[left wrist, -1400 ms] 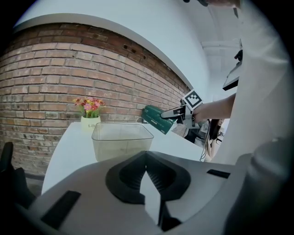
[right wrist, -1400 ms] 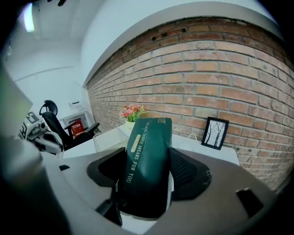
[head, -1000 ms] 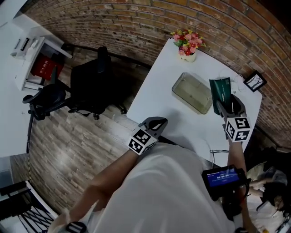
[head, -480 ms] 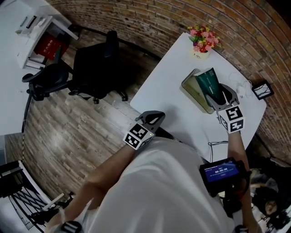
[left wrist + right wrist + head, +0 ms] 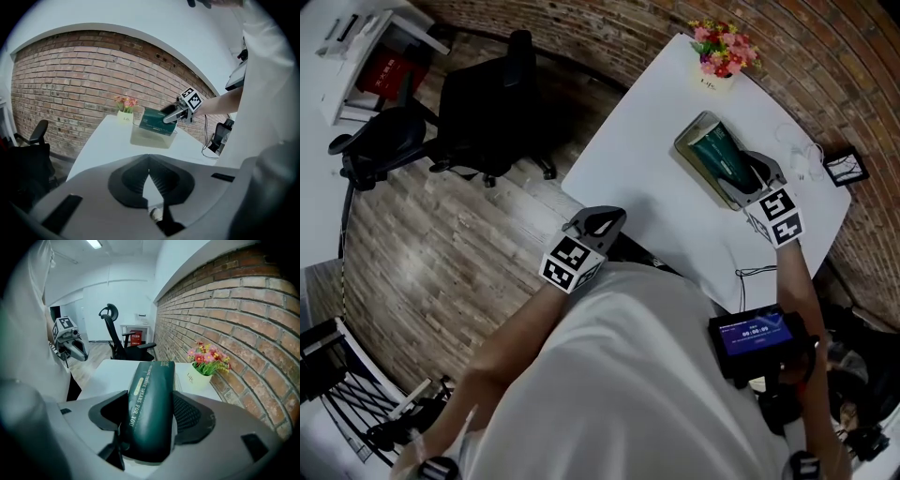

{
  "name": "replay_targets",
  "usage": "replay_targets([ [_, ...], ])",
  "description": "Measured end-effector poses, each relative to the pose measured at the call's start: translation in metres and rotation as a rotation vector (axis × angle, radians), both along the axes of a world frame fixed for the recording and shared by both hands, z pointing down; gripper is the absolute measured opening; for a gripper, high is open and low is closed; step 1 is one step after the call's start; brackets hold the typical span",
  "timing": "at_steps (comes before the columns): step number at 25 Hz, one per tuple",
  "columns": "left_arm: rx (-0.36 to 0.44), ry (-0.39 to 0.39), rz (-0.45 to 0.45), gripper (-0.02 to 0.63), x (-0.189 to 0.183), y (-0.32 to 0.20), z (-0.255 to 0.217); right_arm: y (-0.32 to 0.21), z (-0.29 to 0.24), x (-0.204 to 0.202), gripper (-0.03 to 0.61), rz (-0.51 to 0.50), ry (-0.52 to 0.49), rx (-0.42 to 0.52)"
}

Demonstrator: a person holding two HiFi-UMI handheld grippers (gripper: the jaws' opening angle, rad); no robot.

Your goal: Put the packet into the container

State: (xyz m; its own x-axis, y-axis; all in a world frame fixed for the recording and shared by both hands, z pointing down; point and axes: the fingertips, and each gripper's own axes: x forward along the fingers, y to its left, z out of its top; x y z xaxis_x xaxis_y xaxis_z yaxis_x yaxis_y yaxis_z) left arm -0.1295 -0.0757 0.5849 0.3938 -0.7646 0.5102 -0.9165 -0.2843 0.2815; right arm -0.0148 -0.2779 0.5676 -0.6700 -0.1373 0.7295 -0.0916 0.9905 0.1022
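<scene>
Nearest you, your left gripper (image 5: 614, 216) sits clenched on nothing, well short of the container (image 5: 687, 140). Your right gripper (image 5: 744, 176) is pinching the near end of the glossy dark-green packet (image 5: 719, 157). The flat pouch hangs over that clear, rectangular container. Flowers (image 5: 724, 47) stand just beyond.

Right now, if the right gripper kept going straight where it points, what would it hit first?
Probably the clear container: the right gripper, shut on the green packet, slants down toward it, so the packet's front end would meet it first. The gap between them is unclear.
</scene>
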Motion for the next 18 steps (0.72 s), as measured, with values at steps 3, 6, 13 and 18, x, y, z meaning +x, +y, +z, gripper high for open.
replay_targets([
  [3, -0.003, 0.005, -0.005, 0.011, 0.0, 0.001, 0.002, -0.001, 0.013, 0.004, 0.305, -0.02, 0.037, -0.021],
  [6, -0.004, 0.009, -0.011, 0.011, -0.001, 0.005, 0.004, 0.0, 0.023, 0.004, 0.305, -0.041, 0.066, -0.043],
  [13, -0.013, 0.015, -0.044, 0.011, -0.004, 0.017, 0.007, -0.007, 0.042, -0.001, 0.305, -0.04, 0.102, -0.073],
  [18, -0.013, 0.014, -0.076, 0.011, -0.009, 0.024, 0.008, -0.011, 0.053, -0.013, 0.307, -0.021, 0.108, -0.112],
])
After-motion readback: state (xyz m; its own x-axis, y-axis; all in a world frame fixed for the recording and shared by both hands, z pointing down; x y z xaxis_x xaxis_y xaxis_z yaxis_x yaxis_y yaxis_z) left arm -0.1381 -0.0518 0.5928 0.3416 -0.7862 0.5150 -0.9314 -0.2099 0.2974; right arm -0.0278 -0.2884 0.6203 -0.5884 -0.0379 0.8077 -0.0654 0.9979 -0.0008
